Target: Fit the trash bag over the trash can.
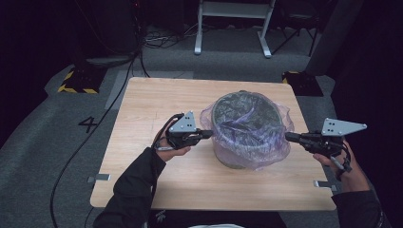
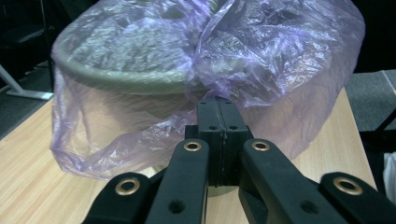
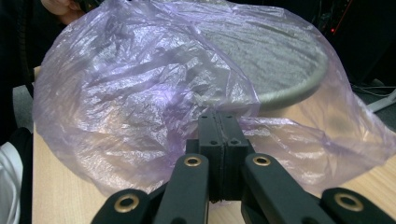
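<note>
Plastic: thin, crinkled purple bag (image 1: pixel 266 142) drawn over your grey bin (image 1: pixel 240 118) — it covers the mouth and hangs down the wall all round.
Bin's place: near the middle of the wooden table (image 1: pixel 142 123), a little toward 1 o'clock.
Left gripper (image 1: pixel 209 134): at the bin's 9 o'clock; your jaws are pressed flat together on a pinch of the bag (image 2: pixel 205 88) just under the rim.
Right gripper (image 1: pixel 288 137): at the bin's 3 o'clock; your jaws are likewise pressed together, with the film (image 3: pixel 140 102) bunched at their tips.
Hard to tell: how much film sits between either pair of pads — the tips are buried in folds.
Hidden: the bin's inside, blurred by wrinkled film; its base at 6 o'clock lies under the bag's loose hem.
Cut off: your forearms at the bottom edge of the high view.
</note>
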### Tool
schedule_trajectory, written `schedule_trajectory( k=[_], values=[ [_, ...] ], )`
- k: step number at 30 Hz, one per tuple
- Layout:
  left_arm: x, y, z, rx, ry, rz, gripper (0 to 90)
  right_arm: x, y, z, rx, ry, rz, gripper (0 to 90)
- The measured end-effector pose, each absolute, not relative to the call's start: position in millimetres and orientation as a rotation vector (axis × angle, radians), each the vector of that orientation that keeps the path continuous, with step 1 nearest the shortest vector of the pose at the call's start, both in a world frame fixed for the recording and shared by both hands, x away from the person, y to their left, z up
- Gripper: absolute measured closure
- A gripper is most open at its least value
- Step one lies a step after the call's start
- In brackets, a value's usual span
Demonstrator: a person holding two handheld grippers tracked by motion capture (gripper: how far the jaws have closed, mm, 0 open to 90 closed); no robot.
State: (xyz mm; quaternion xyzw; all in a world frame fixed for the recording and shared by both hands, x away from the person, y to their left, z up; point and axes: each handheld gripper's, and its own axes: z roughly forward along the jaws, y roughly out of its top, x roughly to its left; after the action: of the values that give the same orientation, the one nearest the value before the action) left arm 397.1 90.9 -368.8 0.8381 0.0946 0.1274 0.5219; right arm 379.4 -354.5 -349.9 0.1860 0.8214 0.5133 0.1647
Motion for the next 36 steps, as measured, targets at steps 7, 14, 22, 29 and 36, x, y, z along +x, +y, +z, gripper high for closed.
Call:
schedule_trajectory(
  k=[7, 14, 22, 29, 36],
  values=[
    [387, 88, -379, 2.027, 0.206, 0.298, 89.8, 365, -357, -364, 0.510, 2.344, 1.482, 90.0],
    [384, 83, -401, 2.086, 0.212, 0.292, 89.8, 365, -355, -389, 0.548, 2.394, 1.423, 90.0],
    [389, 75, -427, 2.157, 0.245, 0.330, 89.8, 377, -351, -415, 0.622, 2.418, 1.365, 90.0],
    [391, 83, -427, 2.112, 0.325, 0.341, 73.3, 379, -347, -431, 0.647, 2.416, 1.380, 90.0],
    [379, 98, -411, 1.967, 0.428, 0.363, 26.9, 372, -353, -424, 0.659, 2.332, 1.427, 71.9]
  ],
)
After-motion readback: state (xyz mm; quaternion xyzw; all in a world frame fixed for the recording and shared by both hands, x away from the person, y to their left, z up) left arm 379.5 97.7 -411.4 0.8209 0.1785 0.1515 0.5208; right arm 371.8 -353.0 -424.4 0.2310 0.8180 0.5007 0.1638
